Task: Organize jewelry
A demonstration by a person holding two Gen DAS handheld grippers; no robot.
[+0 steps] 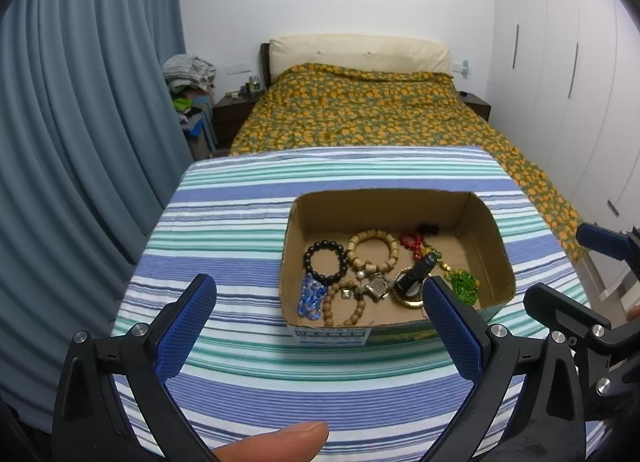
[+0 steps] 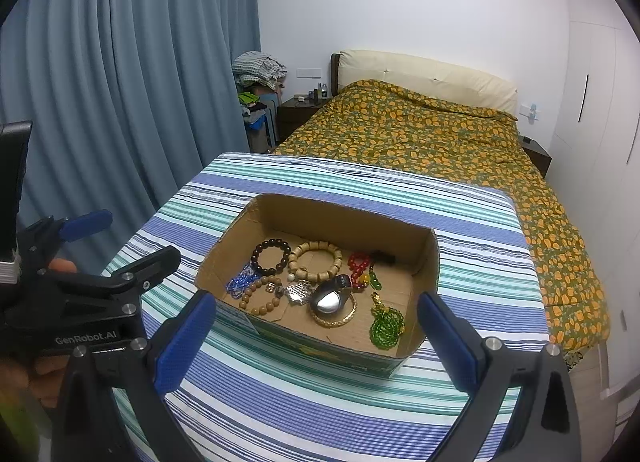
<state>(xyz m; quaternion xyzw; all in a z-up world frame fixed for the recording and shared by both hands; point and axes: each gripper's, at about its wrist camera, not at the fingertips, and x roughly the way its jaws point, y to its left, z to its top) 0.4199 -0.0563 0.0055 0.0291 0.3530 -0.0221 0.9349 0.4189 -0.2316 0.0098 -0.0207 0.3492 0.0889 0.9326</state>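
both the left gripper (image 1: 318, 312) and right gripper (image 2: 316, 326) hang wide apart with nothing between the blue pads, just short of the open brown cardboard box (image 1: 490, 258) on the blue, green and white striped tablecloth (image 1: 224, 213). all the jewelry sits inside: dark bead bracelet (image 1: 325, 262), tan wooden bead bracelet (image 1: 374, 252), green bead strand (image 2: 386, 328).

The left tool's right finger (image 1: 452, 326) hides part of the gold bangle (image 1: 408, 300), perhaps the green beads (image 1: 464, 282) too.
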